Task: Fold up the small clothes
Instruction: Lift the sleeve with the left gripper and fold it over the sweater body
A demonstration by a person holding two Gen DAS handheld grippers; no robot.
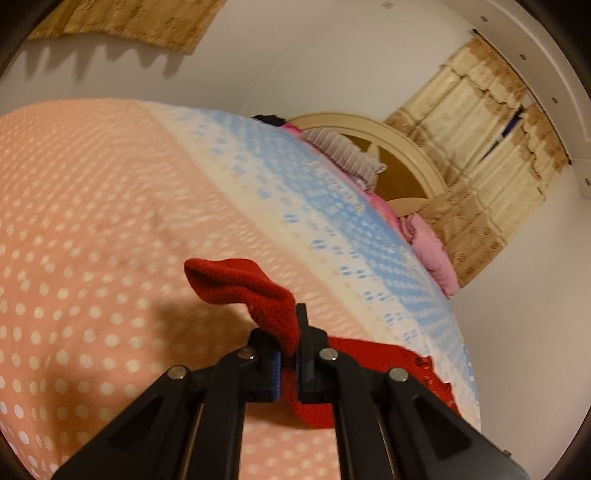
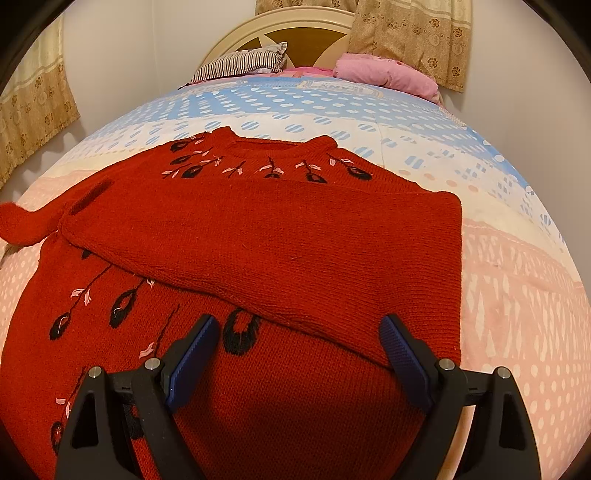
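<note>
A small red knitted sweater (image 2: 280, 229) with black and pink embroidery lies flat on the bed, one sleeve folded across its chest. My right gripper (image 2: 299, 354) is open and empty, hovering just above the sweater's lower part. My left gripper (image 1: 290, 354) is shut on the red sleeve cuff (image 1: 251, 291), lifted a little above the bedspread; the rest of the sweater (image 1: 388, 365) trails off to the right under the gripper. That lifted sleeve end shows at the left edge of the right wrist view (image 2: 22, 225).
The bed has a pink, white and blue dotted bedspread (image 2: 517, 280). A striped pillow (image 2: 243, 62) and a pink blanket (image 2: 388, 74) lie by the cream headboard (image 2: 295, 26). Beige curtains (image 2: 410, 33) hang behind. White walls flank the bed.
</note>
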